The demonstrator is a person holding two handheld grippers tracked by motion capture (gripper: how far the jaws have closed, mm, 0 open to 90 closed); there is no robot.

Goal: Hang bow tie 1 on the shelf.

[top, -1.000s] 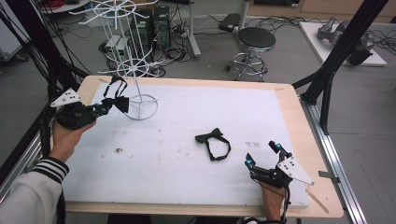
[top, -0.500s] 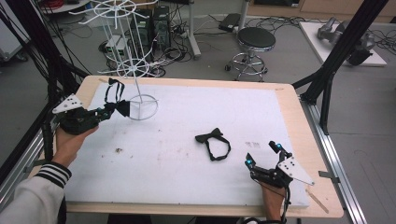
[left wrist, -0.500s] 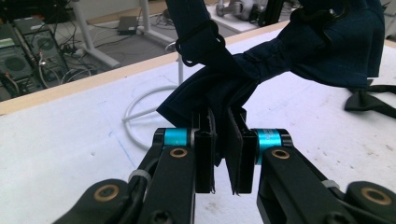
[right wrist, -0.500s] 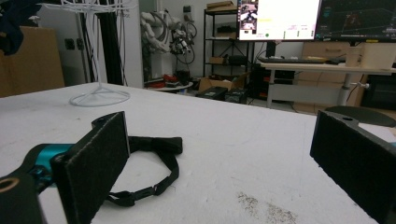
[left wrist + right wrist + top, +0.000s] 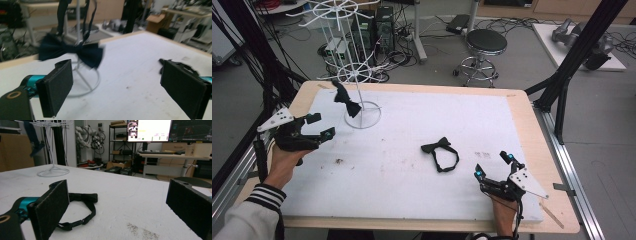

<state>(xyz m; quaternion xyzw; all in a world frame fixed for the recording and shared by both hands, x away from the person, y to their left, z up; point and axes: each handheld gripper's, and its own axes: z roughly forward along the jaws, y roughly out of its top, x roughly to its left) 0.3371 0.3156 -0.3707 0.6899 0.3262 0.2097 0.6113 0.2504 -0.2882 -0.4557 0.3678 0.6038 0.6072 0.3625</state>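
Left tongs now off hanging bow tie

- We see a wooden table topped by a white mat.
- On the mat: a bow tie and a wire rack's base.

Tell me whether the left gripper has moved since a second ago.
Yes. The left gripper has drawn back from the white wire stand toward the table's near-left edge, jaws open, leaving the bow tie hanging on it.

Robotics lab: monitors, cables, rig frames.
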